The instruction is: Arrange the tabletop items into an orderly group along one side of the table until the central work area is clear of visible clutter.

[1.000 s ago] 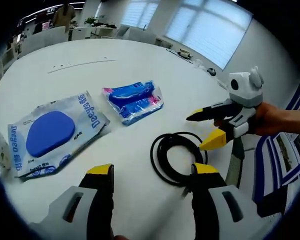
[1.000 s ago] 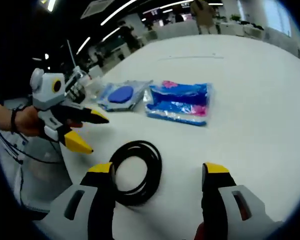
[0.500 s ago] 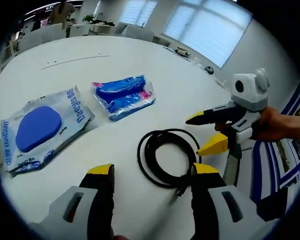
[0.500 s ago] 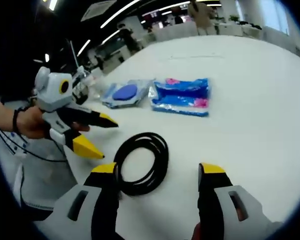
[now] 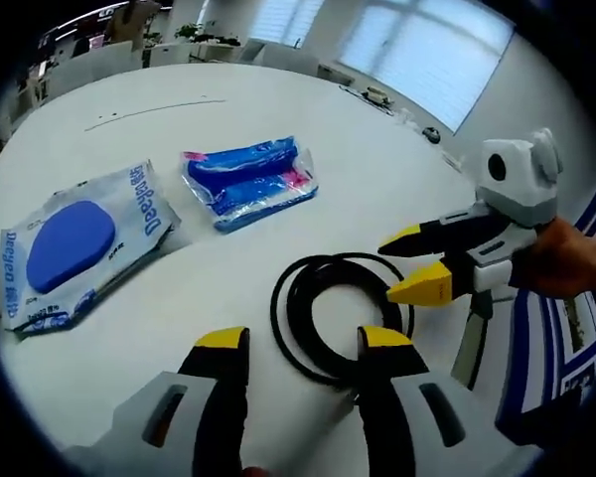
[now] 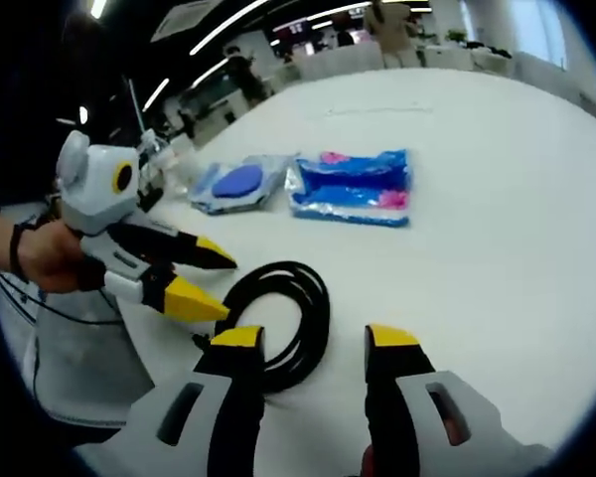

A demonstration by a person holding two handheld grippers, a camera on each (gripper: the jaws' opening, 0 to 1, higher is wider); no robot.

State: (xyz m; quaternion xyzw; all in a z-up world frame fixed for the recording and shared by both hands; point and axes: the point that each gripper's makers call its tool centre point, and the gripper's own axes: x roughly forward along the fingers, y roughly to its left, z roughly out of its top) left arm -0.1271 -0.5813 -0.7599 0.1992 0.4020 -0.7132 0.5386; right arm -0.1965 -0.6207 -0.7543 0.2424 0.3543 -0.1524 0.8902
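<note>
A coiled black cable (image 5: 281, 316) lies on the white round table (image 5: 358, 149), just beyond my left gripper (image 5: 303, 341), which is open with nothing between its yellow tips. My right gripper (image 5: 407, 265) comes in from the right, open, its tips at the coil's near edge. In the right gripper view the cable (image 6: 319, 306) lies ahead of my right gripper (image 6: 315, 339), and the left gripper (image 6: 219, 287) points at the coil from the left. A blue wipes pack (image 5: 73, 250) (image 6: 236, 184) and a blue-and-pink packet (image 5: 248, 184) (image 6: 353, 187) lie side by side farther out.
A hand (image 5: 574, 270) holds the right gripper at the table's edge, and another hand (image 6: 42, 256) holds the left one. The table edge (image 6: 129, 328) runs close behind the cable. Desks and chairs stand far beyond the table.
The jaws of both grippers have narrowed while staying open. Each gripper has closed in on the cable coil from its own side. The cable and the two packs have not moved.
</note>
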